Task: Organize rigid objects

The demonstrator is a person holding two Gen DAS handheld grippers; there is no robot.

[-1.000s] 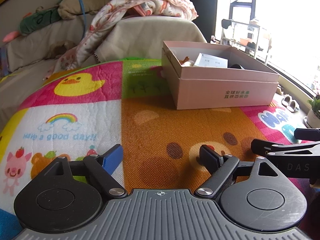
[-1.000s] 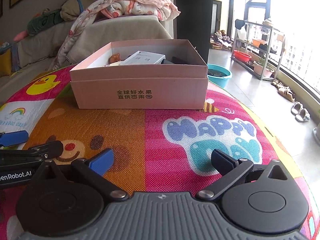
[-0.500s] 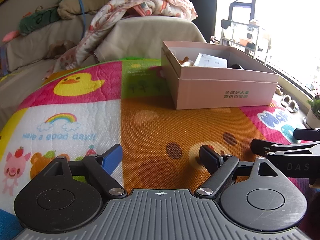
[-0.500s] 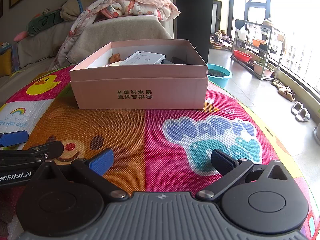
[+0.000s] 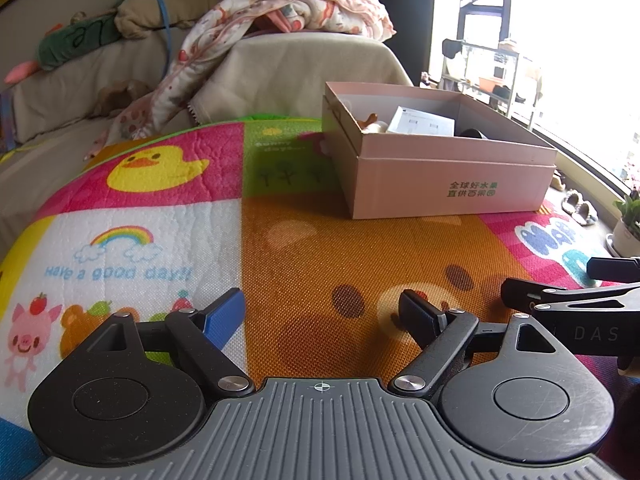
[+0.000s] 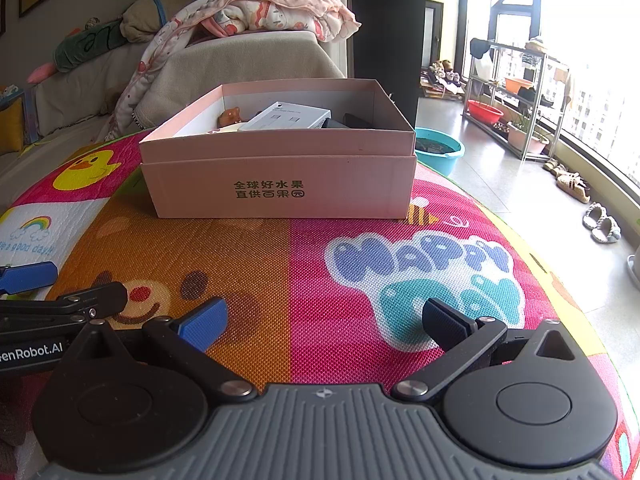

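A pink cardboard box [image 5: 448, 188] [image 6: 280, 184] with green lettering stands open on a colourful play mat [image 5: 304, 248] [image 6: 360, 248]. Inside it lie a white carton [image 6: 286, 117] [image 5: 422, 122], a small brown figure [image 6: 230, 115] and dark items. My left gripper [image 5: 322, 314] is open and empty, low over the mat, well short of the box. My right gripper [image 6: 324, 318] is open and empty, also short of the box. Each gripper shows at the other view's edge.
A sofa [image 6: 240, 64] with a patterned blanket [image 5: 288, 12] and plush toys stands behind the mat. To the right are bare floor, a teal basin [image 6: 438, 150], a metal rack [image 6: 516, 92], slippers [image 6: 602, 226] and a potted plant [image 5: 628, 224].
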